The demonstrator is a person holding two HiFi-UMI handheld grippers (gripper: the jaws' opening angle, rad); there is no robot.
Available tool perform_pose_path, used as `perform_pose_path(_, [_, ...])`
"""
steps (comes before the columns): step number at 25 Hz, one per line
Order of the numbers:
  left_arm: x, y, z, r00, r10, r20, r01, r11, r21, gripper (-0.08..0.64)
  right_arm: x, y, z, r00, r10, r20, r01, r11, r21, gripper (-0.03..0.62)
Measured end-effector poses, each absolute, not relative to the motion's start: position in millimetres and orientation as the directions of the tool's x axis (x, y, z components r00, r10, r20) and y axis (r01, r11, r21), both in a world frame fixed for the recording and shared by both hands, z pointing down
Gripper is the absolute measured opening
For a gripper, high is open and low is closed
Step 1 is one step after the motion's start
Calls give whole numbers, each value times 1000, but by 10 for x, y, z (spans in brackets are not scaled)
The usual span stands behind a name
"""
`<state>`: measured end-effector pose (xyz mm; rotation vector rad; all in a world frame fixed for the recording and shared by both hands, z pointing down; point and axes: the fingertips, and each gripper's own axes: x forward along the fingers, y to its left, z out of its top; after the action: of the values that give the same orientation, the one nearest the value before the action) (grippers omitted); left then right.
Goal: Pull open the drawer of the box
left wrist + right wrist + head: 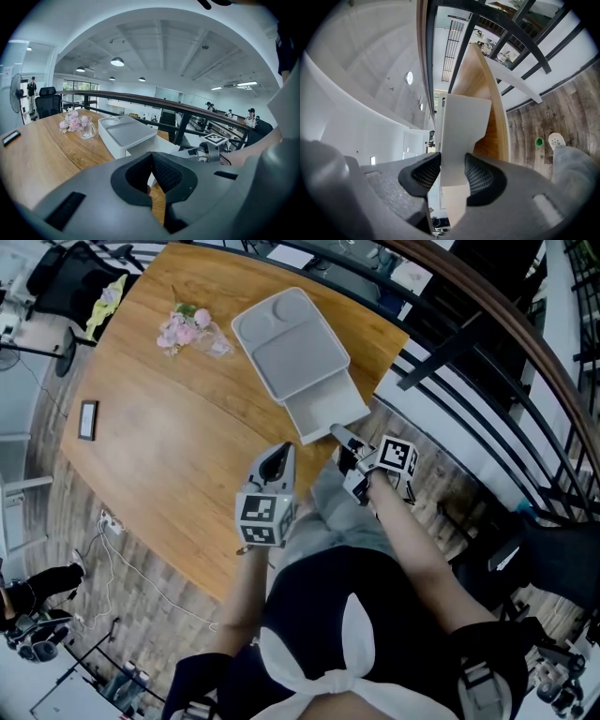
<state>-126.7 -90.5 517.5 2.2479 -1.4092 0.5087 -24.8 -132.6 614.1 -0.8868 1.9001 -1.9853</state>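
Drawer (323, 413) and box (291, 343) lay along one line on the wooden table (169, 446). In the head view that line ran on a slant from the far left down to the near right. The pale grey box sat flat, its lid moulded into shallow compartments. Its long axis pointed at the table's edge by the railing (487, 362). The drawer stood partly out of the box's near end, open side up. Its front wall faced us and came close to that edge.

We had the right gripper (339, 435) on the drawer's front. In the right gripper view its fingers (480, 176) stood part-way apart, one ribbed pad pressed on each face of the thin white wall. The wall ran straight up between them, and the rest of the drawer stretched away beyond along the table's edge. This gripper pointed almost level along the drawer's line.

We held the left gripper (279, 457) just beside the right one, over the table's near edge, tilted down toward the wood. In the left gripper view its fingers (168, 173) met at their tips with nothing between them, touching neither box nor drawer.

Farther off on the table we saw pink flowers (183, 326) in a clear glass, near the box's far end, and a small dark slab (88, 420), well apart from everything.
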Motion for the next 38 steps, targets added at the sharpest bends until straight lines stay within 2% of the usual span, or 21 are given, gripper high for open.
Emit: perform_pose_path(38, [-1031, -614, 5139, 430, -740, 517, -897, -414, 155, 18, 0, -871, 6151, -787, -563, 251, -232, -108, -967, 163])
